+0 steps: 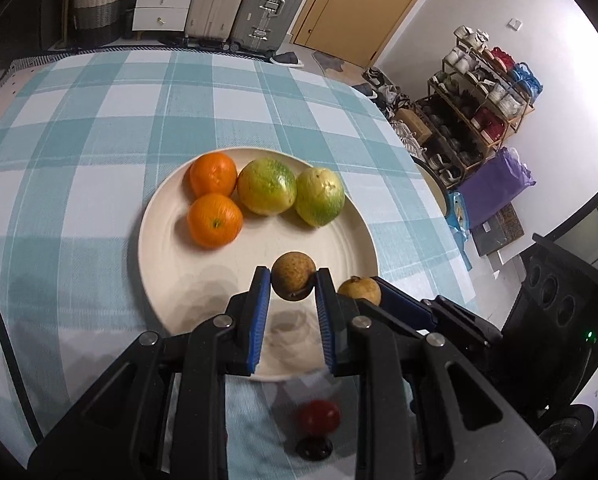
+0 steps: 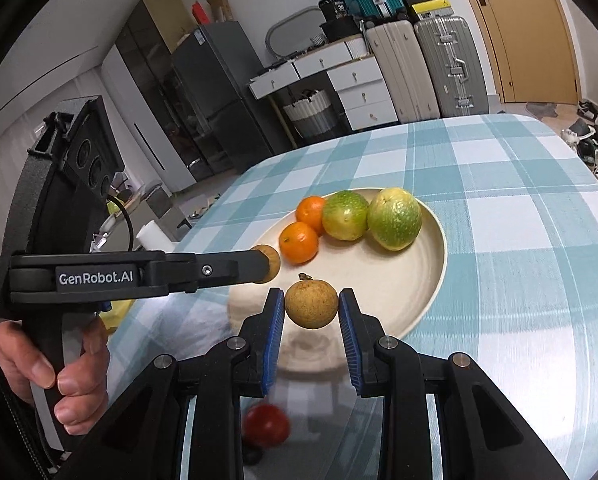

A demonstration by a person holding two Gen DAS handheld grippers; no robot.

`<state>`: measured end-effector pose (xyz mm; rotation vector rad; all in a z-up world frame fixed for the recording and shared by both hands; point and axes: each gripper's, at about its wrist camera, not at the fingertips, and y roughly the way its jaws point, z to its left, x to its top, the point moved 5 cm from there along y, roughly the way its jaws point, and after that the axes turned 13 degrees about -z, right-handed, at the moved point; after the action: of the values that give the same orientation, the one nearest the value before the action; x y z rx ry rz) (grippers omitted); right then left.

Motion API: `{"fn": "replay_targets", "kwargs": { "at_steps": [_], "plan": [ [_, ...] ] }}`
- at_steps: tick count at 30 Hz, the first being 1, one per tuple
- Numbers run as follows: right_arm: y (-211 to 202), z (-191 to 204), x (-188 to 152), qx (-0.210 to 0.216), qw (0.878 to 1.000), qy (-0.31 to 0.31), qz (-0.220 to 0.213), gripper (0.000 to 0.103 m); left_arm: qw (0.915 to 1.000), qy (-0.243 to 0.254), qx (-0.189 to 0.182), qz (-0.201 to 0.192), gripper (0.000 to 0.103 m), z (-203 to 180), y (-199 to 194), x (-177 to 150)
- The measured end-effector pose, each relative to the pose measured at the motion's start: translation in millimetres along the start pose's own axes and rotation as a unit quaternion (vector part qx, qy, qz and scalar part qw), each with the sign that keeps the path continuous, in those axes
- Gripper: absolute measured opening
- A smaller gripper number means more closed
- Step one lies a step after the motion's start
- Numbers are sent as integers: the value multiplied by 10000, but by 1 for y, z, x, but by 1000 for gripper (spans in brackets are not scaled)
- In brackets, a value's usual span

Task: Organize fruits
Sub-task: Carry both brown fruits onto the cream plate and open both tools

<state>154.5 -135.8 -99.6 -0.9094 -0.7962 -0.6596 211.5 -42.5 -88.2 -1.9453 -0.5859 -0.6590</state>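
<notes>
Over the plate [image 1: 171,300] both grippers pinch a longan each, left [image 1: 293,282] and right [image 2: 311,306]; thin brittle shells, so I'm squeezing lightly mid-body.

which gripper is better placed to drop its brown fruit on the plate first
Left, narrowly. The left gripper holds its brown fruit over the plate, while the right gripper's brown fruit hangs nearer the rim.

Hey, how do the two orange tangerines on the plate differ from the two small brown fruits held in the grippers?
The glossy orange tangerines rest on the cream plate; the small matte speckled-brown round fruits hang above it.
The tangerines are untouched, one brown fruit sits clamped in the left gripper, the other in the right gripper.
The tangerines look larger.
Both pairs are roundish.
</notes>
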Motion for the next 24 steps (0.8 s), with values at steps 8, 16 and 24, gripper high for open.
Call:
{"fn": "replay_targets", "kwargs": {
  "at_steps": [8,16,24],
  "plan": [
    [29,-16,13,-76,9999,36,118,28,10000,-13,21,95,20,4,32,18],
    [51,-32,18,-110,9991,361,210,29,9999,-62,42,134,20,7,50,24],
    [55,-27,20,-85,9994,241,233,49,9994,-206,267,56,21,13,45,27]
  ]
}}
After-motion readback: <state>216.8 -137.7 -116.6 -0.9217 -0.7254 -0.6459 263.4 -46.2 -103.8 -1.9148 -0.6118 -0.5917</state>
